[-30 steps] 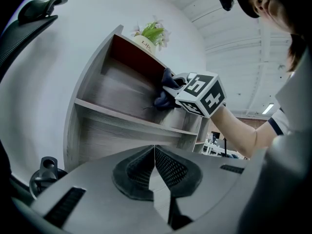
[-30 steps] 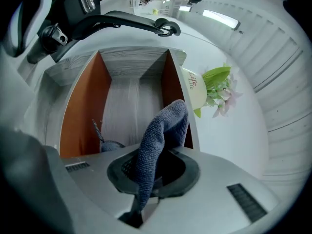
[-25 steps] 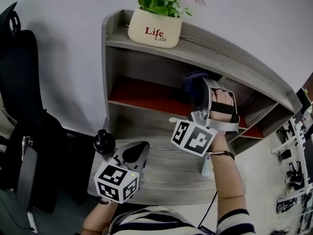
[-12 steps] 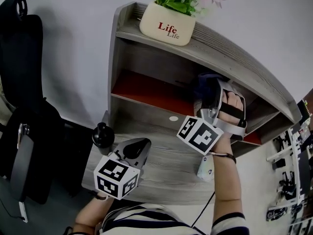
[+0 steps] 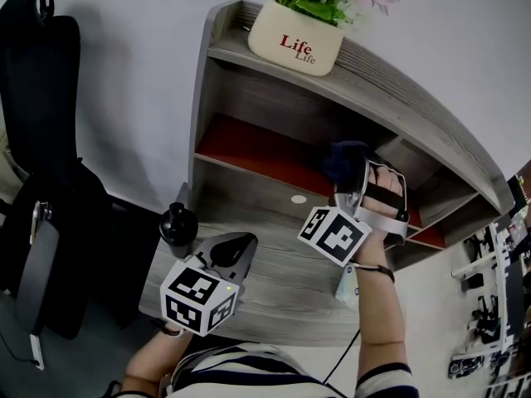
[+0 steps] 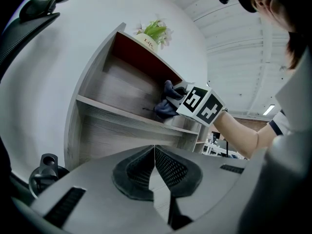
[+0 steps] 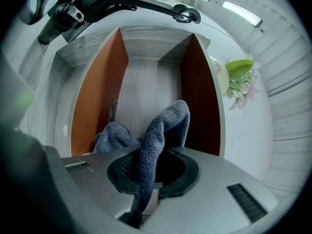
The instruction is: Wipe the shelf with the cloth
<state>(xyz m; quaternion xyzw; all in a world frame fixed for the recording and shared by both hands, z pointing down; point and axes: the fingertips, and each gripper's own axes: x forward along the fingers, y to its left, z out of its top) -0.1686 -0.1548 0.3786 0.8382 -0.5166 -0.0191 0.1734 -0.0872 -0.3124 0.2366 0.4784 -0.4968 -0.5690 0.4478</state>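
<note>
- The shelf (image 5: pixel 398 85) is seen rising from the back of the worktop (image 5: pixel 282 284), with its top board running from 11 to 3 o'clock in the head view.
- The right claw (image 5: pixel 353 172) is reached into the middle compartment and is clamped on the cloth (image 5: pixel 342 157), which is bunched on the red-brown board (image 5: pixel 249 152).
- From the cloth, bare board is seen toward 9 o'clock as far as the side wall; an upright divider (image 5: pixel 419 181) is near at 3 o'clock.
- The left claw (image 5: pixel 231 254) is held over the worktop at 7 o'clock of the right one, its jaws pressed together on nothing.
- A pot (image 5: pixel 294 40) is set on the top board at 12 o'clock; leaves and pink flowers are held in it.
- A black bottle (image 5: pixel 177 222) is placed at the worktop's 9 o'clock edge.
</note>
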